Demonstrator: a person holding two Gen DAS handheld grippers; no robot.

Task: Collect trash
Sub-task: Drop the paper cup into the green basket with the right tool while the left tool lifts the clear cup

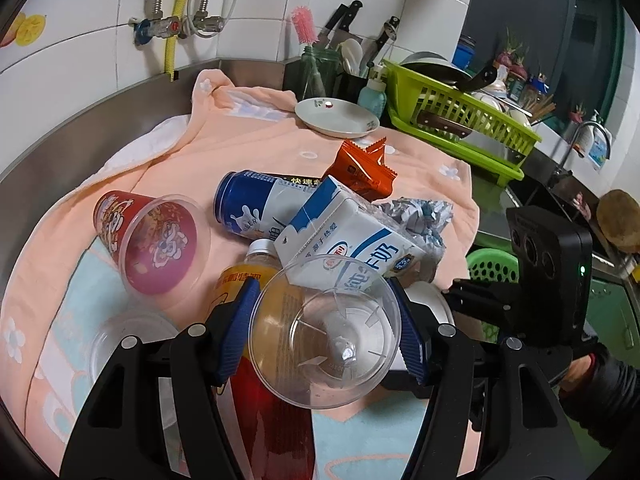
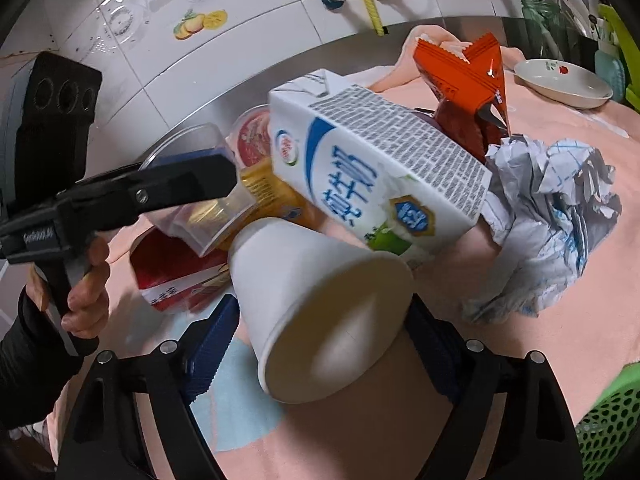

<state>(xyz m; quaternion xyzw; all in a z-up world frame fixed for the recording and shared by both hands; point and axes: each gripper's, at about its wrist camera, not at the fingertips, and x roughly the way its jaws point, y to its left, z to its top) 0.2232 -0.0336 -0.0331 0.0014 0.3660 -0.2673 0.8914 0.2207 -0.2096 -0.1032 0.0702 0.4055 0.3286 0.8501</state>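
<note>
My left gripper (image 1: 324, 332) is shut on a clear plastic cup (image 1: 324, 336), its blue pads pressing both sides; it also shows in the right wrist view (image 2: 208, 200). My right gripper (image 2: 320, 332) is shut on a white paper cup (image 2: 320, 312) lying on its side. The trash pile on the pink towel (image 1: 248, 148) holds a milk carton (image 1: 348, 240) (image 2: 376, 176), a blue-and-white can (image 1: 256, 208), a yellow-labelled bottle (image 1: 248, 280), an orange snack wrapper (image 1: 360, 168) (image 2: 468, 88), crumpled paper (image 1: 420, 216) (image 2: 552, 216) and a red printed plastic cup (image 1: 152, 240).
A white plate (image 1: 336, 118) sits at the towel's far edge. A green dish rack (image 1: 460, 120) with dishes stands to the right, knives and utensils behind it. A green perforated basket (image 1: 492, 268) (image 2: 608, 432) is at the right below the counter. Tiled wall with pipes is behind.
</note>
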